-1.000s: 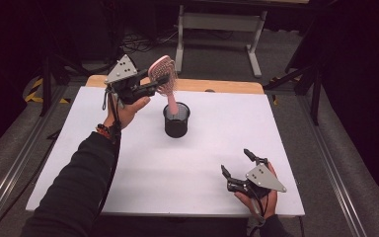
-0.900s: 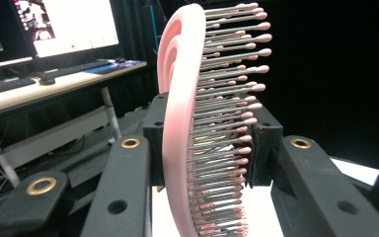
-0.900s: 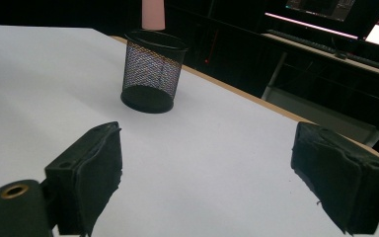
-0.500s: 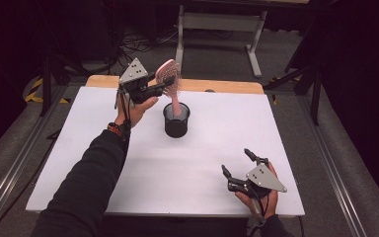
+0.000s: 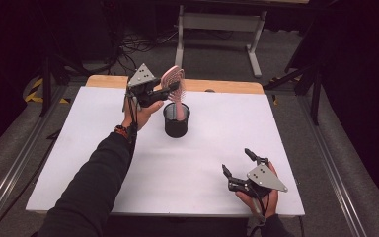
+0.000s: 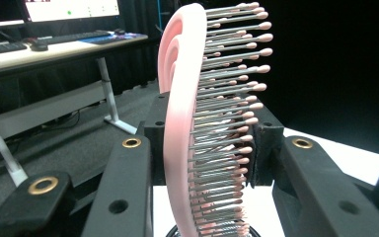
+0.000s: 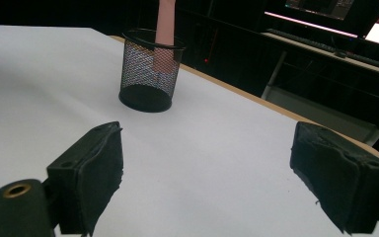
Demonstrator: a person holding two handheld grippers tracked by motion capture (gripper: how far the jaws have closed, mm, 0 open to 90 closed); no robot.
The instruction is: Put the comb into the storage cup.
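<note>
A pink brush [image 5: 171, 81] is clamped by its head between the jaws of the left gripper [image 5: 159, 94], handle down inside the mesh cup [image 5: 176, 120] on the white table [image 5: 79, 148]. The step in hand is judged to be the lowering of the brush into the cup; next, the handle must be sunk to the bottom and the jaws opened. The right gripper [image 5: 238, 170] is held wide open and empty near the table's near edge. The handle's tip is veiled by the mesh, so contact with the cup's floor cannot be told.
</note>
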